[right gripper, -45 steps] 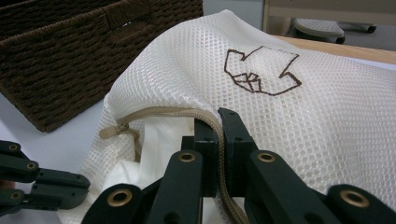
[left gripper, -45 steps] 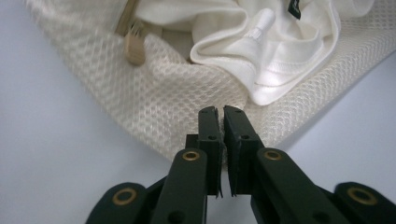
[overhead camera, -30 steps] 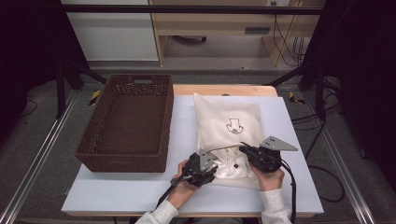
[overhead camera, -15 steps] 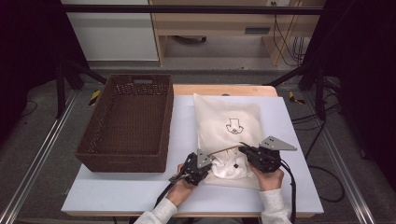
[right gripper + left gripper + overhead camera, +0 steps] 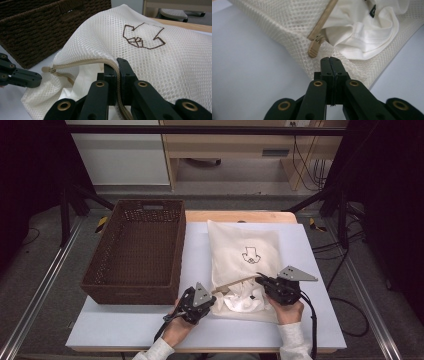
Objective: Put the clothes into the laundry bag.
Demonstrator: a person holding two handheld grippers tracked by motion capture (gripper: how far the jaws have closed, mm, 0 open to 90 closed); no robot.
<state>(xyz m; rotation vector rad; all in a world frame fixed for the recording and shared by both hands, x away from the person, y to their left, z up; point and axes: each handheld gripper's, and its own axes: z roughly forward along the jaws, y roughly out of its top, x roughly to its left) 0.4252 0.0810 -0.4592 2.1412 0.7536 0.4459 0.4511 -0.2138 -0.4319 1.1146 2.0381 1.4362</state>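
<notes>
A cream mesh bag (image 5: 245, 245) with a brown stitched emblem lies on the white table (image 5: 195, 255), its zipped mouth toward me. A white garment (image 5: 242, 301) shows through the open mouth. My left gripper (image 5: 213, 296) is shut on the bag's near left corner (image 5: 352, 70), just short of the tan zipper pull (image 5: 314, 50). My right gripper (image 5: 259, 278) is shut on the tan zipper edge (image 5: 82, 62) at the mouth's right side, lifting it a little. The left gripper (image 5: 20, 75) sits low at the left of the right gripper view.
A dark brown wicker basket (image 5: 176, 250) stands with nothing in it on the left half of the table, close to the bag. A wooden board (image 5: 240, 216) borders the table's far edge. Black frame legs and cables lie beyond.
My left gripper has moved left, away from the right one, and its jaws have shut on the bag's corner. The mouth's edge is now drawn out between the two grippers.
</notes>
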